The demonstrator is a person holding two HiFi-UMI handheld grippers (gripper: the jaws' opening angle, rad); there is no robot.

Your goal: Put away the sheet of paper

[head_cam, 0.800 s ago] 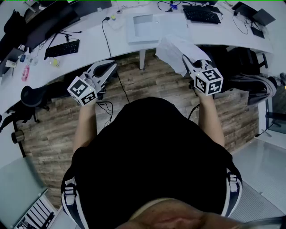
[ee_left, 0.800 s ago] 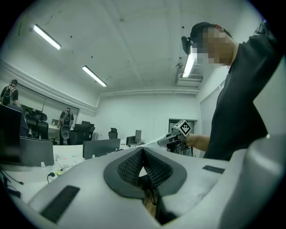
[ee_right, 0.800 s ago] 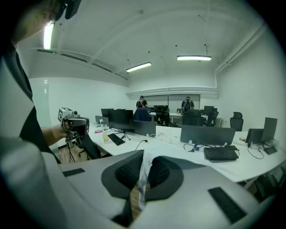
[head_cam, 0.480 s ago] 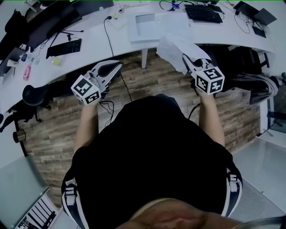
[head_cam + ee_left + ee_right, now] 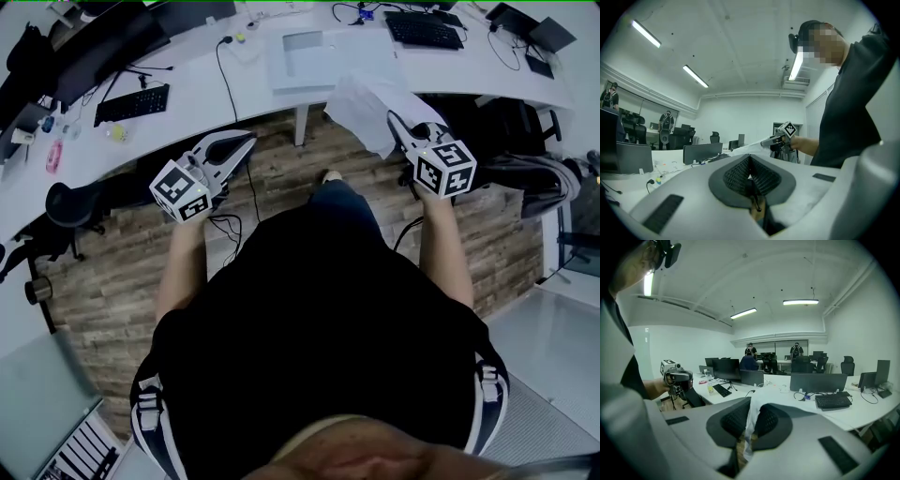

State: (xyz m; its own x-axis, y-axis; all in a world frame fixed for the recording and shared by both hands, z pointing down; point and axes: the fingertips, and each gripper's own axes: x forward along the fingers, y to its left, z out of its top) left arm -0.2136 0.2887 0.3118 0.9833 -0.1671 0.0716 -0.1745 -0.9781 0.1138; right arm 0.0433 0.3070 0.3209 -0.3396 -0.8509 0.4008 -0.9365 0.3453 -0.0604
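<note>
Over wood floor, left hand-held gripper clenched; right hand-held gripper pinches paper sheet stretching forward.

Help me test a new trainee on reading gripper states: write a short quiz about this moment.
1. Which gripper holds the sheet of paper? A left, B right, C both.
2. True or false: the fingers of the left gripper stand wide apart.
3. Fill in: the black keyboard lies on the white ____.

Key
1. B. The right gripper is shut on the paper.
2. False. They are together, with nothing between them.
3. desk.
</note>
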